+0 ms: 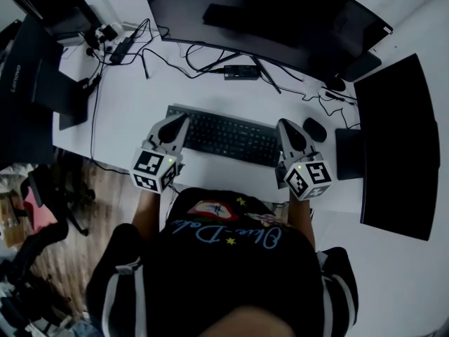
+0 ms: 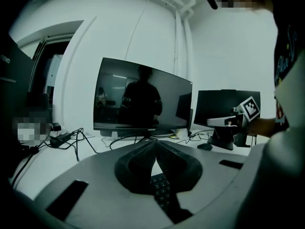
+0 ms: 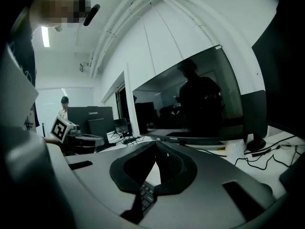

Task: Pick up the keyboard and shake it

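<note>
The left gripper (image 2: 153,148) is clenched on the left end of the keyboard (image 1: 224,135), its 2 dark pads meeting at the tips with a strip of keys showing in the gap beneath them. The right gripper (image 3: 156,147) is clamped the same way on the right end. The keyboard spans between the 2, close in front of the person and roughly level. It seems to be held just above the white desk (image 1: 126,111), though the gap under it is hard to read from the head view. Just right of the keyboard lies a mouse (image 1: 315,129). Beyond the keyboard stands a big screen (image 1: 280,12), with loose cables (image 1: 203,62) between it and the keyboard. Further right of the keyboard is a second screen (image 1: 396,146). The main risk, as I judge it, is the hold itself: each gripper seems to pinch only a small part of 1 end, so a hard shake could work the keyboard loose from 1 pair of pads and leave it swinging from the other. If the 2 hands shake out of step, the board could twist and slip the same way. A wide swing could knock the mouse or snag the cables. I cannot tell whether the keyboard has its own cord, which would tug on it.
</note>
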`<action>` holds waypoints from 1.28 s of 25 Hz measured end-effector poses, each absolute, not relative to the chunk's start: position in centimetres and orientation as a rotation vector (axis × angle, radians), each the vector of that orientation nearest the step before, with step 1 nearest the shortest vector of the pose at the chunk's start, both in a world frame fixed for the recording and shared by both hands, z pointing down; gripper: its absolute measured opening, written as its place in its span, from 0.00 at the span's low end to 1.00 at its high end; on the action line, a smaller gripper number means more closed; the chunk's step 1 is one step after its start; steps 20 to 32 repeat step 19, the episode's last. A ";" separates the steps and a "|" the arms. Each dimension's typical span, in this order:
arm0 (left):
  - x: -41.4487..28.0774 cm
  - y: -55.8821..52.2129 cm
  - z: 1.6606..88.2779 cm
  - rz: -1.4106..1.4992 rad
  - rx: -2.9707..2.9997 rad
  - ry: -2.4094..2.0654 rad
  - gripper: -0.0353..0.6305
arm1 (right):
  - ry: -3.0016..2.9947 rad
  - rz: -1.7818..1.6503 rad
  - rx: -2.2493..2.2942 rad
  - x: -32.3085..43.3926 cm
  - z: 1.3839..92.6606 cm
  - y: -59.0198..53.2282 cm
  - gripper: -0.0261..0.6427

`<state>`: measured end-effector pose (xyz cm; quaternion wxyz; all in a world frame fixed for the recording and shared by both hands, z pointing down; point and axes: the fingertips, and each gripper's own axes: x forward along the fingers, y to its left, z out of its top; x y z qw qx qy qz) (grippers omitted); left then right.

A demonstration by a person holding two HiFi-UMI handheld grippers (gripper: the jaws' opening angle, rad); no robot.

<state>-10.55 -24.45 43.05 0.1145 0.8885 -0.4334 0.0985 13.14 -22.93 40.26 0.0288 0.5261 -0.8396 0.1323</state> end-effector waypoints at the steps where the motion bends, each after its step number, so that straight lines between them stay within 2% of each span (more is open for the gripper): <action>1: -10.6 -24.3 43.1 0.295 2.600 -1.273 0.06 | -2.594 0.404 1.617 13.0 40.2 -22.9 0.04; 32: -11.0 -23.0 42.9 0.317 2.606 -1.310 0.06 | -2.630 0.373 1.568 12.2 39.5 -22.3 0.04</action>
